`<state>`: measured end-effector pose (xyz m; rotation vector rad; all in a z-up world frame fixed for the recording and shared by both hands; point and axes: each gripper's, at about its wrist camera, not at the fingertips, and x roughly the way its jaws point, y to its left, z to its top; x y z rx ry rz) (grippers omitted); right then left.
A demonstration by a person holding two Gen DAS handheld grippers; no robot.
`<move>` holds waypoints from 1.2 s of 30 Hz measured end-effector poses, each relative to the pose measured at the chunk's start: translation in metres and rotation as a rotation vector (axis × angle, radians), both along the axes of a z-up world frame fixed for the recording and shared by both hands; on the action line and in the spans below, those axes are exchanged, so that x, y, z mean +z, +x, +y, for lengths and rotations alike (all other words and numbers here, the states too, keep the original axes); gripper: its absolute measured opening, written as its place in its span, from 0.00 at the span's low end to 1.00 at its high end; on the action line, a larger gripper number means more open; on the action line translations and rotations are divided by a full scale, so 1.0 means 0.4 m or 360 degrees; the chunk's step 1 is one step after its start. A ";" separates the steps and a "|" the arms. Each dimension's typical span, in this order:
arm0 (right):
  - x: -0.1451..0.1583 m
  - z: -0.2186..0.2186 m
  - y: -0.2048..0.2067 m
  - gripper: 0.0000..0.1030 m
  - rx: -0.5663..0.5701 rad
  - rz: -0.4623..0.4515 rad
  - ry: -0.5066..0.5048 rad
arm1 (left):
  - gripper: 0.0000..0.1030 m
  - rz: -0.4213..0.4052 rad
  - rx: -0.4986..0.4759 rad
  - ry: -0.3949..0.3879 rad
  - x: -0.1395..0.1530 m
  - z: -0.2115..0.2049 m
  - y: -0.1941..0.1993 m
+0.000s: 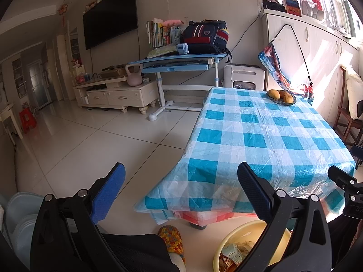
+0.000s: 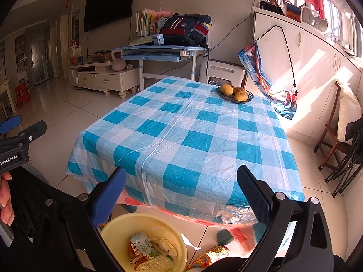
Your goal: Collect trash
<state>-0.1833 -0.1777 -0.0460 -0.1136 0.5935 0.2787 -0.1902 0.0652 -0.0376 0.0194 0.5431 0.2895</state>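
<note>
jaws of both grippers gape empty — only the right view shows the carton (image 2: pixel 142 244) in the yellow basin (image 2: pixel 118 226).

Table, basin and surrounding furniture: positions

Table (image 2: pixel 181 136) at centre; fruit dish (image 2: pixel 234 94) on its far end, toward 1 o'clock. Basin (image 2: pixel 145 242) on the floor below the near edge, at 6 o'clock, trash (image 2: pixel 145 247) inside. Desk (image 2: pixel 158 51) behind at 12; chair (image 2: pixel 335 133) at 3.

Crumpled trash (image 2: pixel 147 247) inside yellow basin (image 2: pixel 113 229)
</note>
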 end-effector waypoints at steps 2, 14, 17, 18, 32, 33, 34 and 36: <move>0.002 -0.002 -0.001 0.91 0.0005 -0.0003 0.0003 | 0.93 0.0008 -0.0006 0.0002 -0.008 -0.002 -0.003; 0.034 -0.055 0.021 0.93 -0.0015 0.0017 0.0196 | 0.93 0.0097 -0.0103 0.0019 -0.011 -0.046 0.015; 0.038 -0.071 0.041 0.93 -0.0028 0.0057 0.0245 | 0.93 0.0139 -0.0141 0.0037 -0.010 -0.067 0.039; 0.040 -0.075 0.049 0.93 -0.0025 0.0070 0.0253 | 0.93 0.0148 -0.0155 0.0046 -0.009 -0.074 0.046; 0.051 -0.121 0.308 0.93 -0.0066 0.0227 0.0211 | 0.93 0.0318 -0.0302 0.0038 -0.011 -0.127 0.207; 0.049 -0.126 0.328 0.93 -0.0076 0.0231 0.0208 | 0.93 0.0324 -0.0309 0.0041 -0.012 -0.131 0.225; 0.046 -0.132 0.348 0.93 -0.0084 0.0235 0.0209 | 0.93 0.0330 -0.0317 0.0049 -0.012 -0.136 0.243; 0.040 -0.142 0.387 0.93 -0.0107 0.0242 0.0197 | 0.93 0.0340 -0.0330 0.0067 -0.012 -0.149 0.283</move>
